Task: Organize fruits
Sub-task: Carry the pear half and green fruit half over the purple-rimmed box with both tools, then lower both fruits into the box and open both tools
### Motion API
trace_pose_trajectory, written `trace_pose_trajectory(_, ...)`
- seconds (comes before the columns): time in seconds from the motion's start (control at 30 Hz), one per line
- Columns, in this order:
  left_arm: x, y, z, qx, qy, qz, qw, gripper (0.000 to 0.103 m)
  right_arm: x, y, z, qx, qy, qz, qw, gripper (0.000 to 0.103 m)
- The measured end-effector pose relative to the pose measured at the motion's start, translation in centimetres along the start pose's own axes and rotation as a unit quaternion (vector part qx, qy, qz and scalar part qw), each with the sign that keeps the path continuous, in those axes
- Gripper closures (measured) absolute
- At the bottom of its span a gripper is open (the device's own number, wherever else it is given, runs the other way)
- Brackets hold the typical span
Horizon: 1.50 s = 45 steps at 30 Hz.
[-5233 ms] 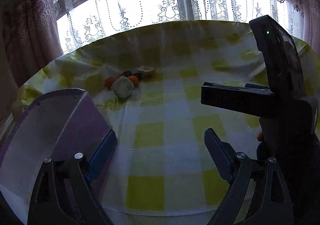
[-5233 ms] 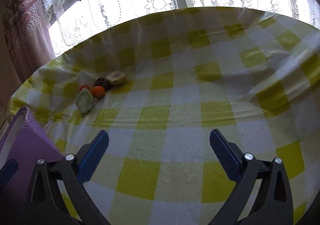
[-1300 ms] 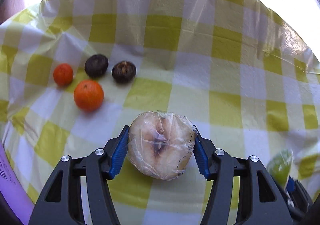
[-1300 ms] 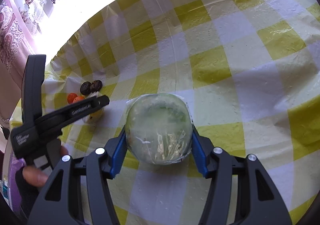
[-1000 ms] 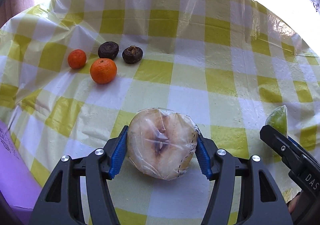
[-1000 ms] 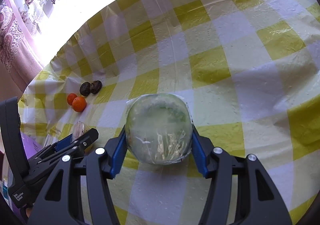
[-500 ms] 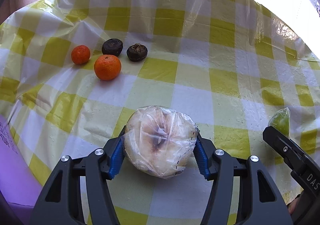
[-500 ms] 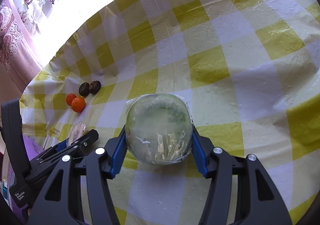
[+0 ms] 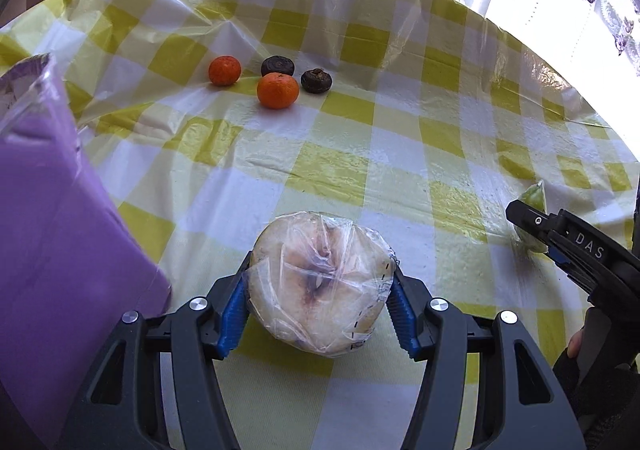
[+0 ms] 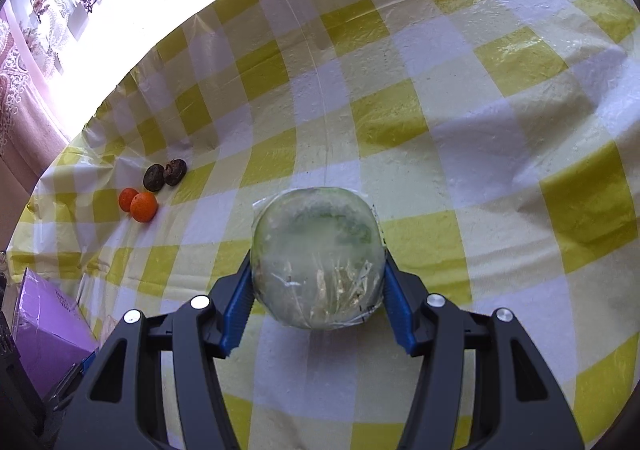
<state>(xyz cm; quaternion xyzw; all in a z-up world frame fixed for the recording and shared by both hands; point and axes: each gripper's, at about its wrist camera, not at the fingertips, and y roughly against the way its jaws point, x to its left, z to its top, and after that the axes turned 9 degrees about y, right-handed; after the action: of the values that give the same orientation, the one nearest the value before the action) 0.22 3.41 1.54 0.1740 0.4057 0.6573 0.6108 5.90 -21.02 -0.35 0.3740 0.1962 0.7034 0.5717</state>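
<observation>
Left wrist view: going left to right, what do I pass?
Purple box → small orange → big orange → wrapped pale fruit half in the left tool → wrapped green fruit half in the right tool.

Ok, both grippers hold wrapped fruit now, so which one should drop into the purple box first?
Probably the left gripper: the purple box sits right beside its wrapped pale fruit half, much nearer than in the right view.

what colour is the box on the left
Purple box, clearest in the left wrist view.
</observation>
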Motion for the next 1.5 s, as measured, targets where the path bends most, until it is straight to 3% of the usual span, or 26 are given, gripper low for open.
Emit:
trace_pose_trajectory(0.17, 0.7, 2.7, -2.3, -0.02, -0.021, -0.008, 0.9995, 0.046, 3.0, 2.6, -3.2, -0.025, 0.016, 0.023, 0.999, 0.045)
trace_pose_trajectory(0.43, 0.1, 7.3, -5.7, -0.075, -0.08, -0.038, 0.9932, 0.046, 5.2, 5.1, -5.6, -0.048, 0.023, 0.022, 0.998, 0.045)
trace_pose_trajectory(0.6, 0.8, 12.7, -5.4, -0.125, -0.072, -0.085, 0.9859, 0.046, 6.6, 6.8, -5.9, -0.063, 0.024, 0.046, 0.997, 0.045)
trace_pose_trajectory(0.77, 4.6, 19.7, -3.4, -0.187, -0.037, -0.102, 0.9764, 0.046, 12.6, 9.6, -4.8, -0.093, 0.09, 0.113, 0.985, 0.045)
trace_pose_trajectory(0.93, 10.9, 24.0, -1.7, -0.216, 0.008, -0.053, 0.975, 0.046, 21.3, 11.5, -5.3, -0.103, 0.19, 0.197, 0.956, 0.045)
trace_pose_trajectory(1.1, 17.5, 25.2, -0.8, -0.182, 0.058, 0.021, 0.9813, 0.046, 28.1, 12.5, -7.2, -0.089, 0.267, 0.252, 0.926, 0.045)
trace_pose_trajectory(1.2, 20.1, 25.0, -0.4, -0.154, 0.061, 0.076, 0.9833, 0.046, 30.9, 12.9, -8.5, -0.083, 0.314, 0.247, 0.913, 0.044)
trace_pose_trajectory(1.3, 22.4, 22.9, -0.4, -0.113, 0.059, 0.133, 0.9829, 0.046, 32.7, 12.2, -9.5, -0.06, 0.341, 0.233, 0.909, 0.044)
trace_pose_trajectory(1.4, 24.1, 20.6, -0.9, -0.063, 0.064, 0.157, 0.9835, 0.046, 33.7, 11.1, -10.6, -0.036, 0.367, 0.208, 0.906, 0.044)
trace_pose_trajectory(1.5, 24.1, 20.6, -1.0, -0.064, 0.057, 0.169, 0.9818, 0.046, 34.4, 10.6, -11.3, -0.032, 0.394, 0.181, 0.9, 0.044)
